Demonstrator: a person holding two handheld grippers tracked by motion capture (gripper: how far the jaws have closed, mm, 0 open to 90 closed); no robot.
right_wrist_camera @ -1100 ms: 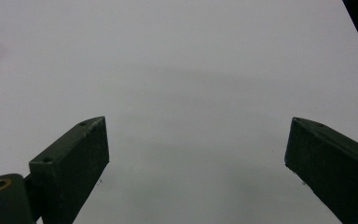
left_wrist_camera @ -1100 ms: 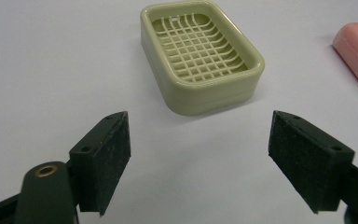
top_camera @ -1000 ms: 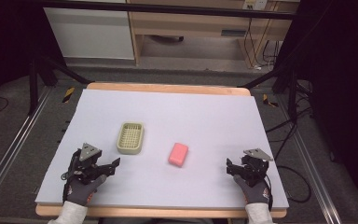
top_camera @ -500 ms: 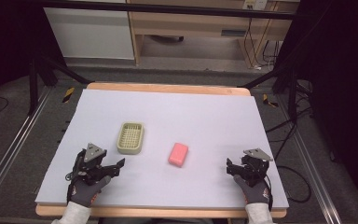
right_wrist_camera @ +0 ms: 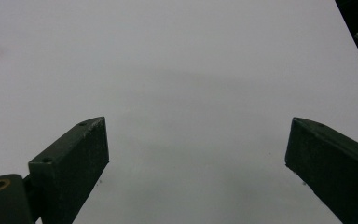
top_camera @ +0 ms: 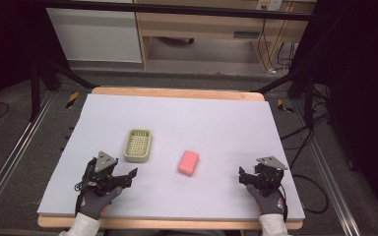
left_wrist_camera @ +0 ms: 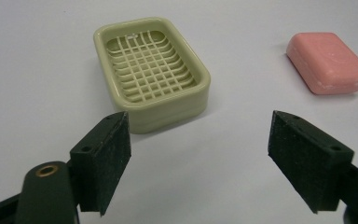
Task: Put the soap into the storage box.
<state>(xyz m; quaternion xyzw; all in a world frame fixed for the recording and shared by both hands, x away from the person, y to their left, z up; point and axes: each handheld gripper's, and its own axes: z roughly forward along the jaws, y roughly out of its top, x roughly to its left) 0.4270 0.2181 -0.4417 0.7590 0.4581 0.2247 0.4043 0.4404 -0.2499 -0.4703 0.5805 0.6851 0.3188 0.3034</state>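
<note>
High view: we count one soap dish (top_camera: pixel 138 145), one soap bar (top_camera: pixel 188 162) and two grippers on a pale, matte table sheet (top_camera: pixel 216 123) edged in light wood. We note the dish as a rounded rectangle of pale green plastic with a moulded lattice floor and a smooth raised rim. We note the bar as a pink, rounded block with a dull, slightly chalky face. It lies flat just right of the dish, apart from it, and both sit near the middle of the sheet, towards the near side.

We see the left gripper (left_wrist_camera: pixel 198 154) near-left, jaws wide apart, nothing between its rough black pads, dish just beyond. We see the right gripper (right_wrist_camera: pixel 196 154) near-right, jaws likewise wide over bare sheet, holding nothing.
</note>
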